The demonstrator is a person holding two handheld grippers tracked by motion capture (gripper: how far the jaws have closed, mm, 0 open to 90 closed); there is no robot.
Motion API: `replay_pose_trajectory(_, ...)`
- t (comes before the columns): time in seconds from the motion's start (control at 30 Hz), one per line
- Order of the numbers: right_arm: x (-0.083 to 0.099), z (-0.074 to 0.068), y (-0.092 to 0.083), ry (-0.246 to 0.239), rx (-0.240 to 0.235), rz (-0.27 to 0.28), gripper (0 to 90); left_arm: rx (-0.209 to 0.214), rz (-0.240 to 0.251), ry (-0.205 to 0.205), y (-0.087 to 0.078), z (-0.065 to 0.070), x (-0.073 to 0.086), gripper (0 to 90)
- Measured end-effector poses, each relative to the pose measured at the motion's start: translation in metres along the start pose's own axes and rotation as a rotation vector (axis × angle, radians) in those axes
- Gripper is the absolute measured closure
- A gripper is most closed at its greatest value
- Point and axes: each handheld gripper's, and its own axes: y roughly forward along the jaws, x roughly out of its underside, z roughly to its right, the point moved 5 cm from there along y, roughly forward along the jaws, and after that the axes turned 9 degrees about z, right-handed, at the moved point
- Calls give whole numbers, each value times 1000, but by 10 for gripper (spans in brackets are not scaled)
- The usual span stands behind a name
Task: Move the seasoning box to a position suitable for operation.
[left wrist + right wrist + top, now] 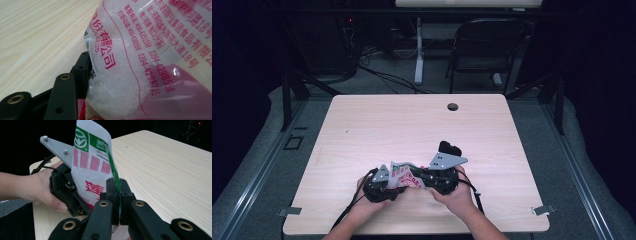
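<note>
Nearest to us, at the near edge of the bench (362, 125), both hands hold a printed plastic bag (404, 176) of white granules up off the wood, between the two tongs.

We judge the work about midway: the bag is already lifted and gripped on one side, and the second grip is only now forming; what follows, perhaps opening or passing it over, is not yet begun.

On the left, the left tongs (381, 187) sit in a hand (367, 200) low over the bench, pointing right toward the bag. In the left gripper view, one black jaw lies against the bag's clear lower part (140, 62); the other jaw is hidden, so we cannot tell whether the bag is clamped there.

On the right, the right tongs (117, 195) are pressed together, pinching the bag's green-striped edge (92, 162) so that it stands upright. The right hand (457, 192) holds them level, near the bench's near edge, pointing left.
</note>
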Motion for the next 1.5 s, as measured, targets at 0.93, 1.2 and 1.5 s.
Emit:
replay_pose_trajectory(0.93,-2,5,-6,53,-19,12,900,-152,-7,119,-12,0,-13,594)
replay_pose_trajectory(1.2,-4,5,-7,51,-23,12,900,-194,-2,144,-16,-1,-17,598)
replay_pose_trajectory(1.5,-5,7,-10,59,-28,7,900,-233,13,168,-16,0,-21,599)
